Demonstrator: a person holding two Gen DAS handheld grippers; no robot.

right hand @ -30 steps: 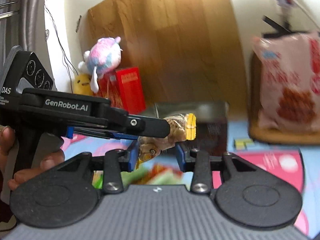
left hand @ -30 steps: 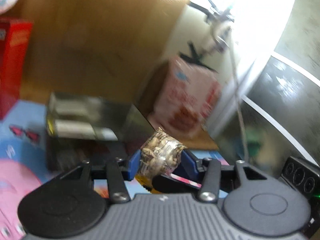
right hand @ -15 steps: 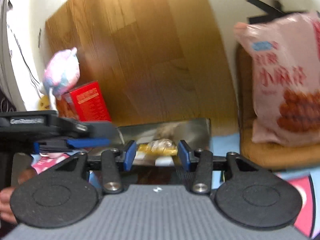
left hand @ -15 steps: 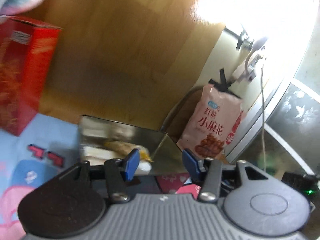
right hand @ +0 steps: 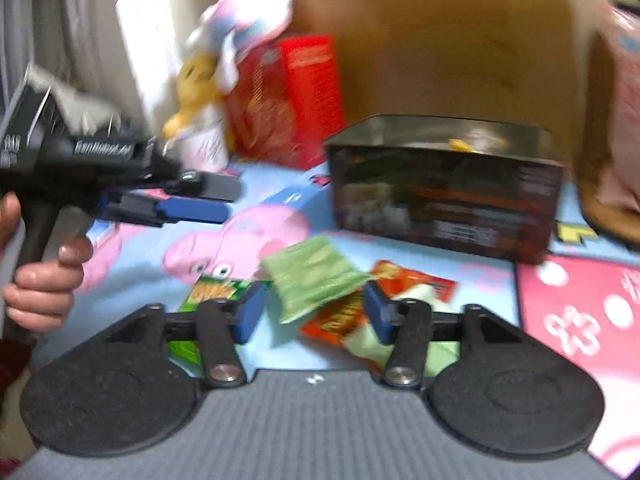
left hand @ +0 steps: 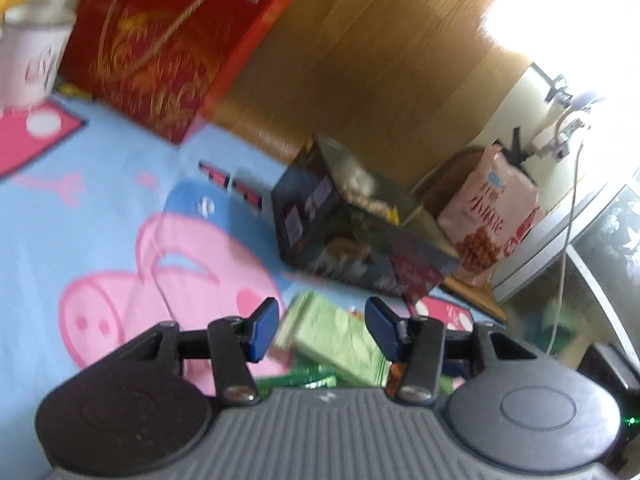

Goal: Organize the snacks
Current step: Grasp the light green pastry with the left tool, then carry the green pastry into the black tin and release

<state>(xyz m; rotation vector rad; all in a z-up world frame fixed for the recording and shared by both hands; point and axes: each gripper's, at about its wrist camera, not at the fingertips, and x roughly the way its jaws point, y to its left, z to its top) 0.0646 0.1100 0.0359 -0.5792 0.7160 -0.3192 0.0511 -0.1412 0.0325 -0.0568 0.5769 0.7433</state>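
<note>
The left tongs (left hand: pixel 322 330) stand released, blue pads apart with nothing pressed between them; seen along their fingers, a pale green crinkled snack packet (left hand: pixel 336 340) lies just beyond and between the pads on the light blue cartoon-pig mat (left hand: pixel 120 208), with darker green wrappers (left hand: pixel 304 378) tucked under its near edge. The right tongs (right hand: pixel 312 310) have just been opening and are likewise released, their pads wide apart and gripping nothing; from this view the same pale green packet (right hand: pixel 310 278) lies on the mat (right hand: pixel 460 276) in line with the gap between the pads, not touched by either as far as the blur lets one judge. An orange-red foil packet (right hand: pixel 404 280) sits just beside the green one near the right-hand pad, and a green-and-yellow packet (right hand: pixel 212 290) lies behind the left-hand pad. Well beyond the pile stands a dark open-topped cardboard box (right hand: pixel 444 192) with a yellowish wrapped snack (right hand: pixel 460 145) showing inside it. A hand (right hand: pixel 40 280) holds the left tongs' black handle at the left of the right view. A red printed carton (left hand: pixel 168 44) stands at the back of the mat.
</note>
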